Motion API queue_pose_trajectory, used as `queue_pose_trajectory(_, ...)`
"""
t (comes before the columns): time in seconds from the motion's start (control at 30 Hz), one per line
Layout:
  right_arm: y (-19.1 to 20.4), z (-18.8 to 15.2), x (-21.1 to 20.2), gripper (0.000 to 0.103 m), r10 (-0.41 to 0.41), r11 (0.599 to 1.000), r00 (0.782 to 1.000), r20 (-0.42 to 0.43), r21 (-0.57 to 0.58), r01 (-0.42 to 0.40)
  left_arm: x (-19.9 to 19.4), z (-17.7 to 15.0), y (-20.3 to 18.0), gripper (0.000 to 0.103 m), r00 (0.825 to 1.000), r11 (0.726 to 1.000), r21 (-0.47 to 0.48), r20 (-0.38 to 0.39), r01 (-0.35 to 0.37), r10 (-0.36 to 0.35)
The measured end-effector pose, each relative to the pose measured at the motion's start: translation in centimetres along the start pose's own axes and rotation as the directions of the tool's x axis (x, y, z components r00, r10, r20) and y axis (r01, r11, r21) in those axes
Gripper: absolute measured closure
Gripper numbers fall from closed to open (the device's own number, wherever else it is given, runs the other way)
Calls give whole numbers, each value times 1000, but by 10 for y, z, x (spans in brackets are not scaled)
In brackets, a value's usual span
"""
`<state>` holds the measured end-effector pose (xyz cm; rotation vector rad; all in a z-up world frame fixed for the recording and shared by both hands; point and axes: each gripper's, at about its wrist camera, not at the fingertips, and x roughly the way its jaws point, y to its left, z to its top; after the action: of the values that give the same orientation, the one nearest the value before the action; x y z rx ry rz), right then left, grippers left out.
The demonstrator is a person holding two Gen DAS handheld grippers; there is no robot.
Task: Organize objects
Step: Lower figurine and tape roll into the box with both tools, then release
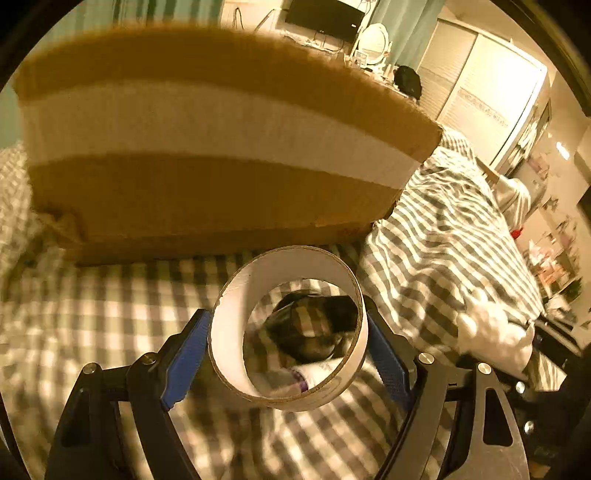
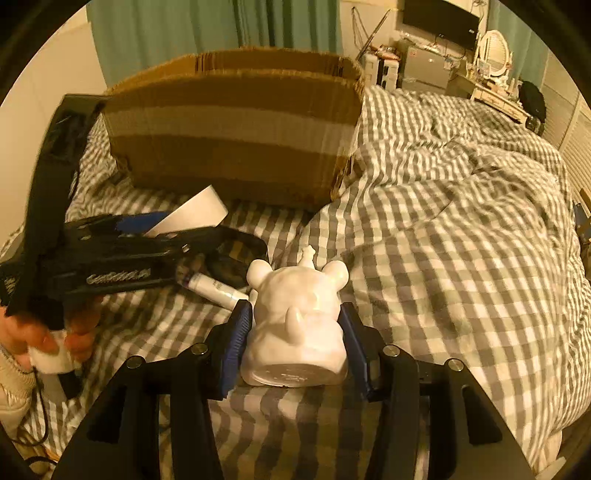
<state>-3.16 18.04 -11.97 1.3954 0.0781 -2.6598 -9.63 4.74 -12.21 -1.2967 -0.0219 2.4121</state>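
My left gripper (image 1: 288, 328) is shut on a white cardboard tape roll (image 1: 236, 332) and holds it above the checked bed, just in front of the brown cardboard box (image 1: 207, 147). Through the roll's hole I see a dark checked object (image 1: 310, 328) and a white tube. The right wrist view shows the left gripper (image 2: 177, 225) with the roll (image 2: 195, 212) near the box (image 2: 236, 140). My right gripper (image 2: 295, 325) is shut on a white animal figurine (image 2: 295, 321) lying on its side. A white marker tube (image 2: 216, 290) lies just behind it.
The checked duvet (image 2: 461, 221) is bunched up to the right of the box. A desk with a monitor (image 2: 439, 18) and an oval mirror (image 2: 495, 48) stands across the room. A bare hand (image 2: 40, 336) holds the left gripper's handle.
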Motion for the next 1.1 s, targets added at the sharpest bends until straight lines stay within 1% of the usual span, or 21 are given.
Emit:
queue_pose_trajectory(0.1,3,3,-9,55,7,1000,1000,21,-4,-7,-14,0,-4,19,998,998,42,-1,-56,56)
queue_pose_trajectory(0.17,6,5,-16,55,3,1000,999,39,-14,-2,-25,0,-5,19,998,997,46,13,-68,67)
queue_pose_trajectory(0.27,9,12,-25,55,-2,1000,998,69,-27,3,-40,2,-9,19,989,986,76,37,-147,145)
queue_pose_trajectory(0.3,9,15,-29,55,-4,999,997,80,-32,6,-47,4,-11,19,985,982,86,51,-170,166)
queue_pose_trajectory(0.4,8,29,-40,55,-12,999,992,125,-38,17,-69,10,-14,19,976,975,96,101,-202,192)
queue_pose_trajectory(0.5,7,48,-55,55,0,999,984,178,-46,8,-95,22,-21,19,955,960,121,188,-253,228)
queue_pose_trajectory(0.57,6,62,-64,55,7,998,976,216,-56,5,-111,32,-24,19,946,957,129,233,-259,225)
queue_pose_trajectory(0.63,4,79,-74,55,16,998,966,258,-62,0,-126,45,-28,19,937,954,139,273,-264,219)
queue_pose_trajectory(0.73,-1,108,-84,55,78,996,948,308,-60,-62,-143,68,-27,19,916,944,149,327,-295,234)
queue_pose_trajectory(0.77,-1,118,-86,55,84,996,943,323,-66,-66,-146,76,-27,19,909,940,153,341,-304,239)
queue_pose_trajectory(0.87,0,149,-91,55,82,995,928,364,-86,-54,-151,103,-23,19,892,934,149,377,-324,249)
queue_pose_trajectory(0.93,-4,169,-91,55,68,995,920,385,-91,-36,-151,123,-18,19,876,929,133,402,-345,268)
queue_pose_trajectory(1.03,-7,196,-82,55,66,995,916,397,-90,-33,-143,153,-8,19,865,925,119,413,-361,284)
queue_pose_trajectory(1.07,-8,204,-79,55,67,996,914,400,-86,-35,-139,162,-5,19,863,923,117,413,-367,291)
queue_pose_trajectory(1.1,-10,213,-74,55,68,996,913,402,-82,-39,-133,173,-1,19,865,923,114,406,-368,295)
